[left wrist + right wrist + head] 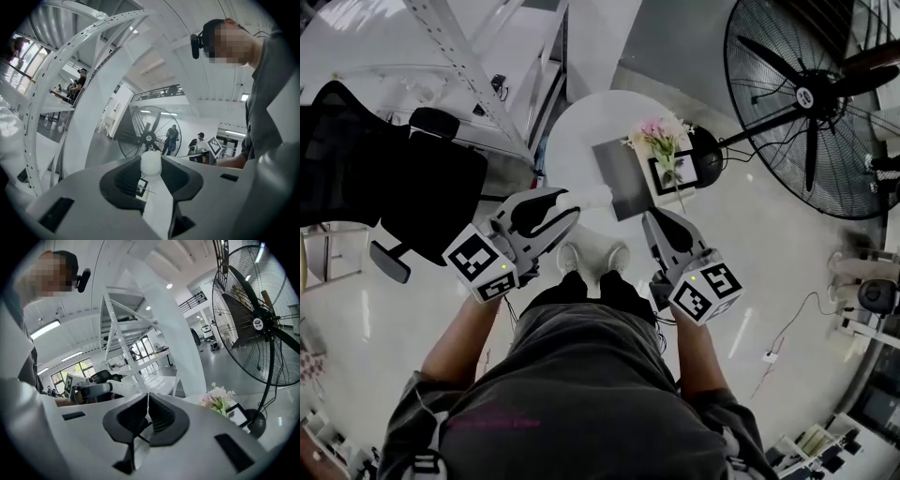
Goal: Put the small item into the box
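At your left, the left tool [567, 206] is about half open and clamped on the small item [592, 197], a white, smooth piece with a rounded end that pokes out past the jaw tips toward the right. It looks light and slick, so I would expect it to pivot or slide if the grip slackens. Whether it is hard or slightly soft cannot be told from here. The grip sits on its body behind the rounded end, which seems the sensible place to hold it, with the jaws flat on its sides. The item is up in the air at your waist, well short of the round white bench [581, 127] on the far side. On that bench lies the dark box [619, 178], with a bunch of flowers [661, 136] just beside its right edge. At your right, the right tool [656, 225] has its jaws closed together with nothing between them.
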Motion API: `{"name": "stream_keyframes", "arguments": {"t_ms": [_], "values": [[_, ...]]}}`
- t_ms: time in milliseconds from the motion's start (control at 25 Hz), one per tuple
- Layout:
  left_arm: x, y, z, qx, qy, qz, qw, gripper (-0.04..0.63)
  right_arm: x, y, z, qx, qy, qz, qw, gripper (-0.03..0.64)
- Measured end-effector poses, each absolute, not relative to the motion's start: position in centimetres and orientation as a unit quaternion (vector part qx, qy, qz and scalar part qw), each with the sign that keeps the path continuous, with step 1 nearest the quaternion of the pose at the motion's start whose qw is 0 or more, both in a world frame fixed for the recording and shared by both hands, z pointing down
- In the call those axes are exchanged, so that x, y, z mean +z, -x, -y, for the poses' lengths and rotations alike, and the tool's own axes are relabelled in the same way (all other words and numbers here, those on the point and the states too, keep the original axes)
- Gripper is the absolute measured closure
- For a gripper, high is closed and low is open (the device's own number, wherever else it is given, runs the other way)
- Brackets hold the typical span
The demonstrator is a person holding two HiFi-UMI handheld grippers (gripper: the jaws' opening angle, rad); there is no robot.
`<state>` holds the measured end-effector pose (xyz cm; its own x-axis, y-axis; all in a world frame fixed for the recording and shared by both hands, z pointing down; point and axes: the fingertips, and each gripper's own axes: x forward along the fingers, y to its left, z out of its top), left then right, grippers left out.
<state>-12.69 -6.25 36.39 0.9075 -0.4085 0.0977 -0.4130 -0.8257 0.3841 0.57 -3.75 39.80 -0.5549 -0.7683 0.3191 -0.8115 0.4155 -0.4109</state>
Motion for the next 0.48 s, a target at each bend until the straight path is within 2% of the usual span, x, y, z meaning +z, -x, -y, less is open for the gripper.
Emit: {"name": "stream_keyframes", "arguments": {"t_ms": [480], "values": [[41.2,9.7,10.2,0.059,-0.941,0.253,0.217,0.46,42.8,-4.2,8.1,0.298,-0.444,0.844,0.038,0.594]]}}
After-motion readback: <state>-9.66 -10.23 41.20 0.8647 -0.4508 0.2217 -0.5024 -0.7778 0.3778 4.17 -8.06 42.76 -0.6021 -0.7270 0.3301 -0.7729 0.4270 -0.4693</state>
